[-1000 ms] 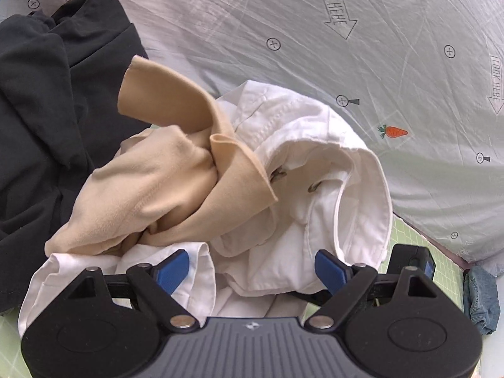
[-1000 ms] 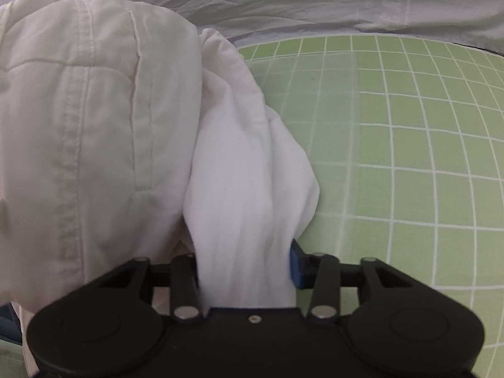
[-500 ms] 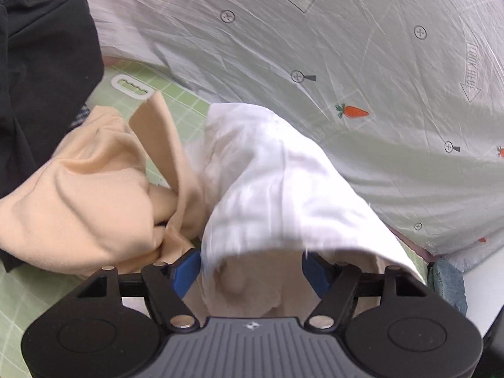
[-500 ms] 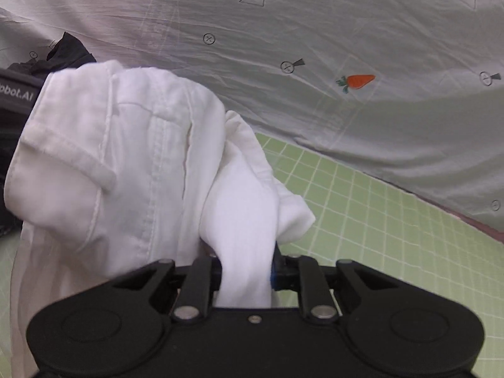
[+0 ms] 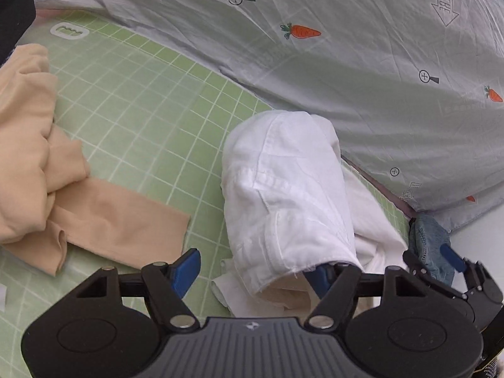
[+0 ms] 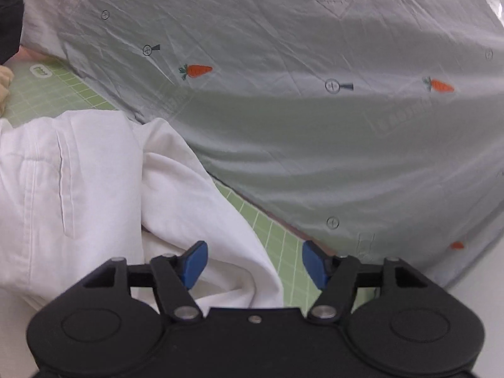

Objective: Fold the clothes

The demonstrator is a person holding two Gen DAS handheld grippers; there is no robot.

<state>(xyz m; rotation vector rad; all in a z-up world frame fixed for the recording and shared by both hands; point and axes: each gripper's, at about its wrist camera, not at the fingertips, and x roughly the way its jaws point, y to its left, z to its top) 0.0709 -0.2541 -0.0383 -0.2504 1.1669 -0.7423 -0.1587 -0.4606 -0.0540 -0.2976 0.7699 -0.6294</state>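
Observation:
A crumpled white garment (image 5: 289,195) lies on the green grid mat (image 5: 141,119); it also fills the left of the right wrist view (image 6: 94,182). My left gripper (image 5: 255,271) is open, with the white cloth draped over its right finger (image 5: 321,275). My right gripper (image 6: 253,264) is open and empty, just above the white garment's edge; it also shows in the left wrist view (image 5: 453,267) at the right. A beige garment (image 5: 37,163) lies bunched on the mat at the left.
A grey sheet with carrot prints (image 5: 362,63) hangs behind the mat, also in the right wrist view (image 6: 315,110). A denim piece (image 5: 431,242) lies at the mat's right edge. Dark cloth (image 5: 12,6) sits at the far left corner.
The white garment was lifted away from the beige one and moved right onto the mat. My right gripper has let go of the white cloth and opened. My left gripper has opened wider.

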